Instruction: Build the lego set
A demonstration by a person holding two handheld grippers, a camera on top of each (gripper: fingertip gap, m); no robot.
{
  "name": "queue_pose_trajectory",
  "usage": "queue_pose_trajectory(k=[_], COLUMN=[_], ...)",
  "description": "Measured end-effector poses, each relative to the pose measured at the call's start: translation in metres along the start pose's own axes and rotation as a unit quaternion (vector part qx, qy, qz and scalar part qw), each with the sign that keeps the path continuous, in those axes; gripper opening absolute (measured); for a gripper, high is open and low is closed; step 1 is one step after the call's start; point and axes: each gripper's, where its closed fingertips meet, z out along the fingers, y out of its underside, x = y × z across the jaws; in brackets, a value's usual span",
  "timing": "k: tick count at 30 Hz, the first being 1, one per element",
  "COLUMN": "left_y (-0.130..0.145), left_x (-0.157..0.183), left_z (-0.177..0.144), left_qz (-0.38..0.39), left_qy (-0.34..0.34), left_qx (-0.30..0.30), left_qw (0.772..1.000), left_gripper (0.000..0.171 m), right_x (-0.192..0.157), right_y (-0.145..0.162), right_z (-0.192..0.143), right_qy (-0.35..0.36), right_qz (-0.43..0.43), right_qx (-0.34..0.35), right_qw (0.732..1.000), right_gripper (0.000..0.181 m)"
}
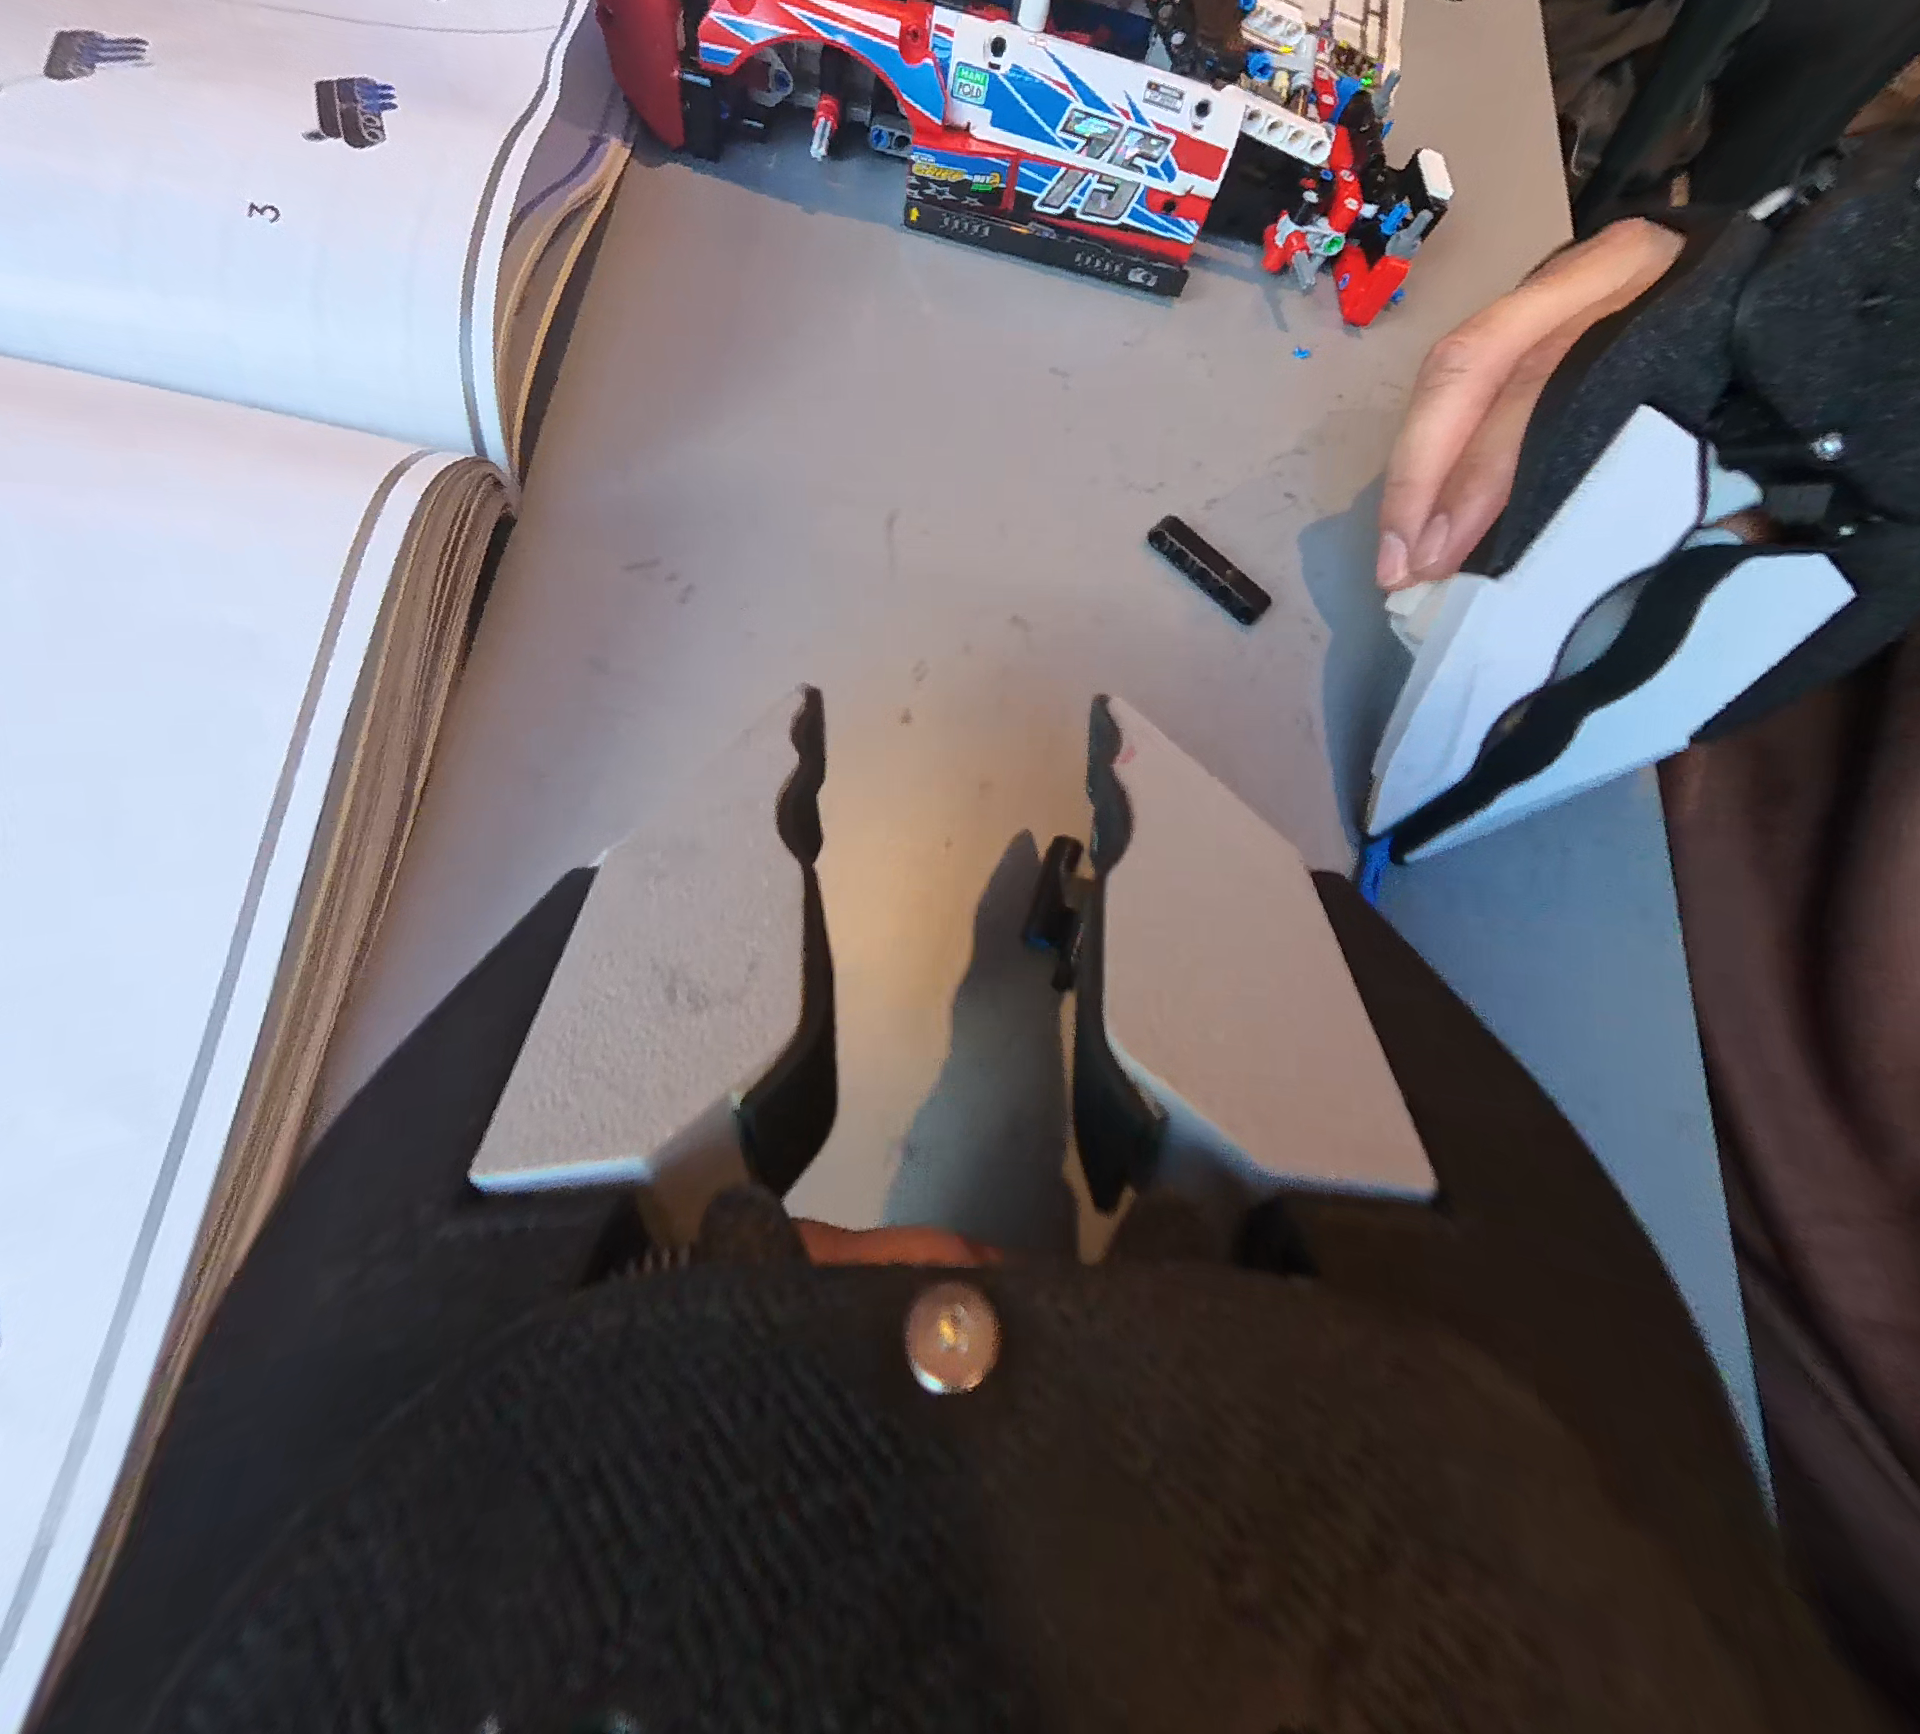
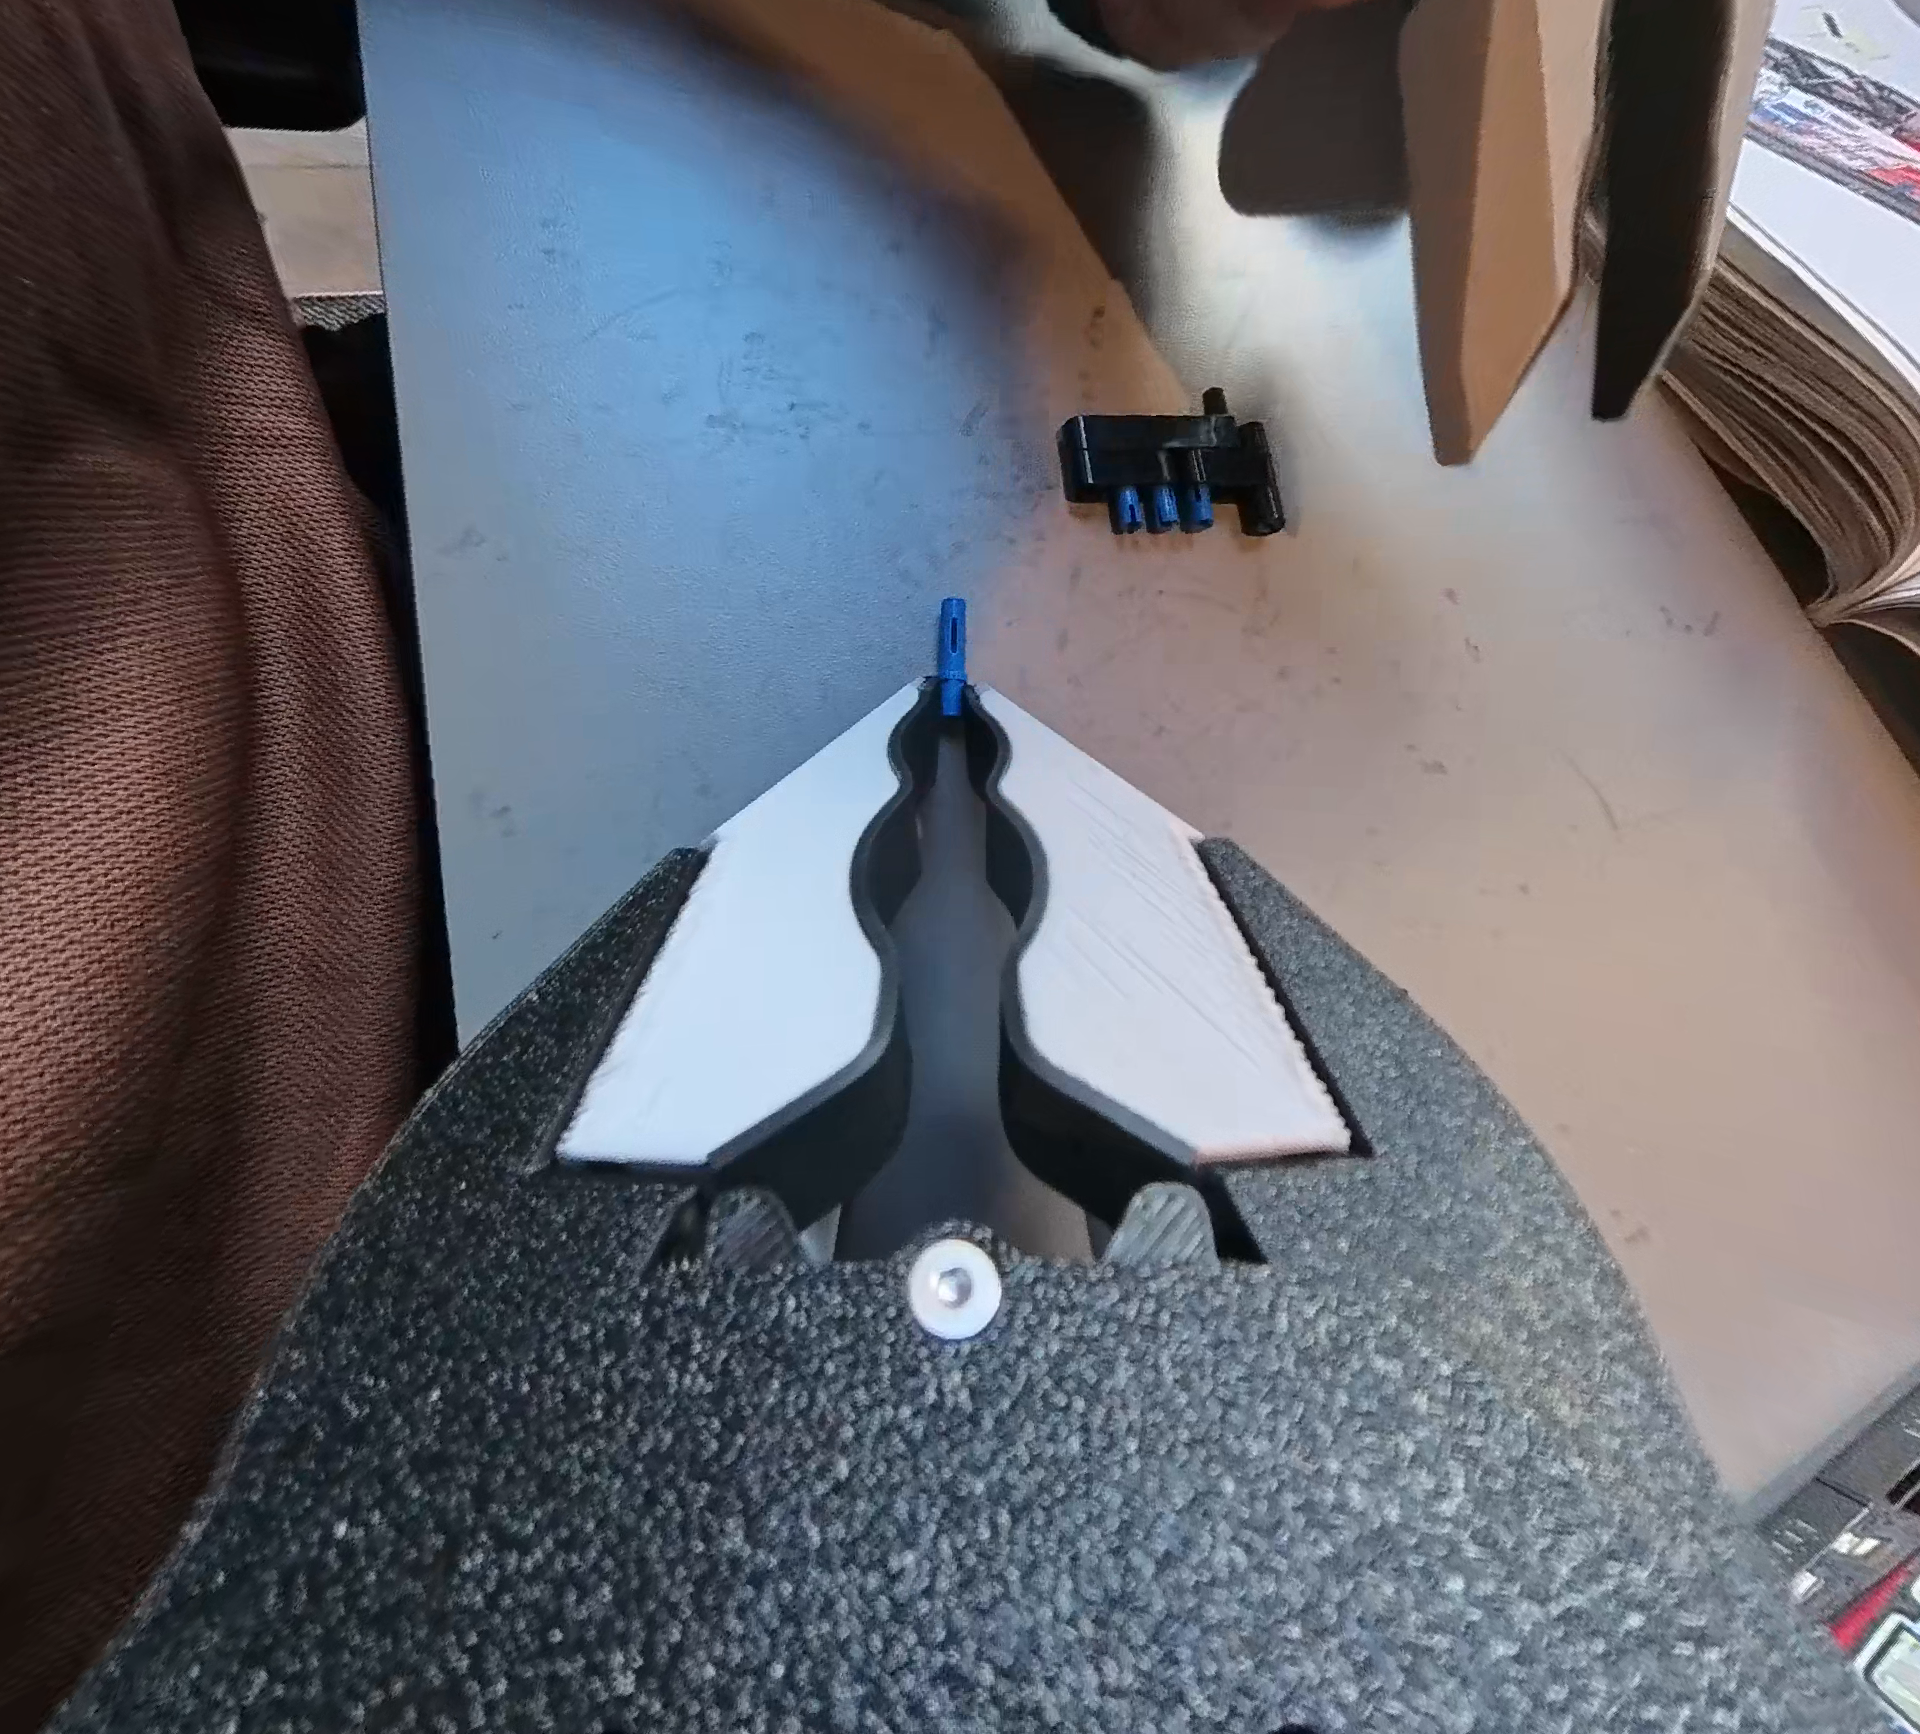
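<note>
Right gripper (image 2: pixel 951 692) pinches a blue pin (image 2: pixel 952 654) at the very tips of its jaws. Left gripper (image 1: pixel 956 718) hangs wide open over the black sub-assembly (image 2: pixel 1169 469) on the surface (image 2: pixel 644 354), apparently empty. Tip grip's thin — the pin could twist loose. The car model (image 1: pixel 997 95) carries racing decals; the instruction book (image 1: pixel 208 126) lies open.

My left claw's finger (image 1: pixel 1226 936) hides most of the black piece (image 1: pixel 1055 905); the car (image 1: pixel 1039 84) and booklet (image 1: pixel 208 541) run off-frame.
</note>
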Motion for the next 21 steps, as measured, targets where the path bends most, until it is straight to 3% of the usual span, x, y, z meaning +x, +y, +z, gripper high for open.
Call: queue_pose_trajectory(k=[7, 14, 21], left_y=[0.010, 0.043, 0.058], left_x=[0.027, 0.041, 0.038], left_z=[-0.023, -0.015, -0.004], left_qz=[0.070, 0.131, 0.142], left_qy=[0.037, 0.027, 0.020], left_qx=[-0.016, -0.096, -0.114], left_qw=[0.997, 0.986, 0.983], left_gripper=[0.062, 0.069, 0.066], right_x=[0.007, 0.025, 0.032], right_y=[0.000, 0.002, -0.004], right_z=[-0.001, 0.003, 0.010], right_qy=[0.019, 0.041, 0.029], right_qz=[0.007, 0.024, 0.017], right_qx=[0.004, -0.006, -0.001], right_qw=[1.000, 0.999, 0.999], right_gripper=[0.004, 0.004, 0.004])
